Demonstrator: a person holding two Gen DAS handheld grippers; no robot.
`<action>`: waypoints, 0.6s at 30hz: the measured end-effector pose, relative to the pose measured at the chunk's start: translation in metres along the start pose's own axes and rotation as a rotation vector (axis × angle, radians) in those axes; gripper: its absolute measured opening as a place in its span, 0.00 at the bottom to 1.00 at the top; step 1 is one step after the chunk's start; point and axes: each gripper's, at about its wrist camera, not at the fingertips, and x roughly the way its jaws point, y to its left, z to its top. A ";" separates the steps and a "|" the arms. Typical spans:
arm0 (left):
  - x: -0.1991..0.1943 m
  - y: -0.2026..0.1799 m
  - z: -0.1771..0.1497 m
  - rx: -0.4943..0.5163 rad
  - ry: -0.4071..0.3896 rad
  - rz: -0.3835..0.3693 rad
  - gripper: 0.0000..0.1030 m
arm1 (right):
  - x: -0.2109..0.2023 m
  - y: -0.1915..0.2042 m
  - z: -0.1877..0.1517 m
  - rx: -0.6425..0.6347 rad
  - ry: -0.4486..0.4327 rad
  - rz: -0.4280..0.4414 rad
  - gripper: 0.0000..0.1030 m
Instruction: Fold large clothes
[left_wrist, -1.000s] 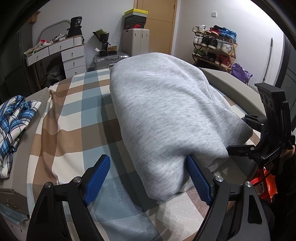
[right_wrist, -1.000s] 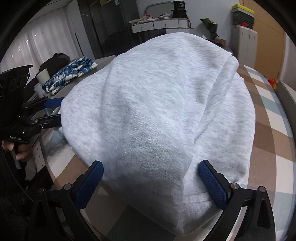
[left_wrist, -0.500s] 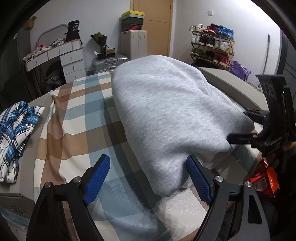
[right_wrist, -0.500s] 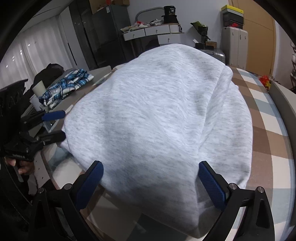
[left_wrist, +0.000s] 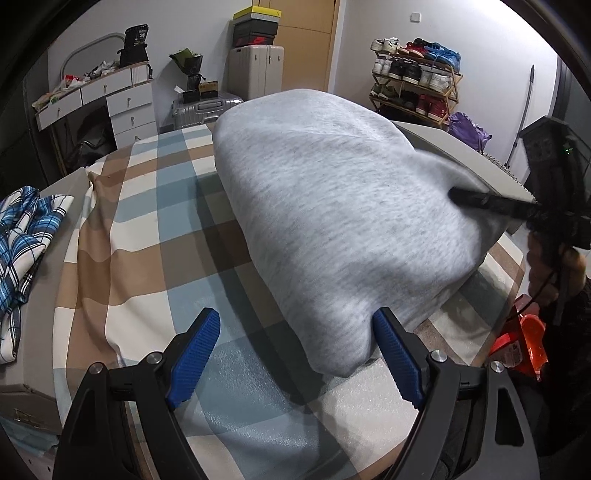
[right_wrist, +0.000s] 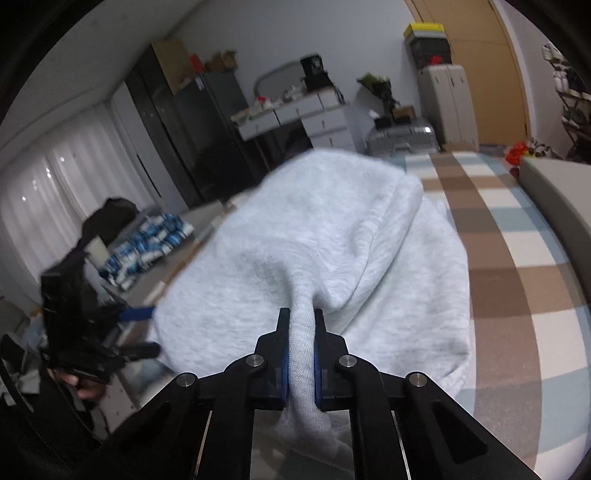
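- While the grey sweatshirt (left_wrist: 332, 206) lies folded across the middle of the left wrist view, on the checked bedsheet (left_wrist: 147, 236), its near corner sits at lower centre between the blue pads of the left gripper (left_wrist: 295, 354), which stand well apart and do not press it.
- The right gripper (right_wrist: 301, 354) has just been closing, and in its own view at lower centre its jaws are clamped on a bunched ridge of the grey cloth.
- To do this step well, I judge the left gripper should close on its corner before any lift, so both corners rise together.
- Keep the edge between the two grips taut and level; a one-sided pull would likely skew the fold.
- The plaid shirt (left_wrist: 22, 236) at the left edge lies well apart and needs no care.
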 end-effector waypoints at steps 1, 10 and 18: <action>-0.001 0.000 0.000 0.002 0.002 -0.002 0.80 | 0.007 0.002 -0.002 -0.020 0.024 -0.028 0.11; -0.011 -0.004 0.001 0.025 -0.037 0.035 0.80 | -0.002 -0.008 -0.001 0.020 0.043 -0.105 0.55; -0.021 0.024 0.017 -0.137 -0.123 0.014 0.80 | -0.012 -0.003 0.009 0.061 0.007 -0.152 0.73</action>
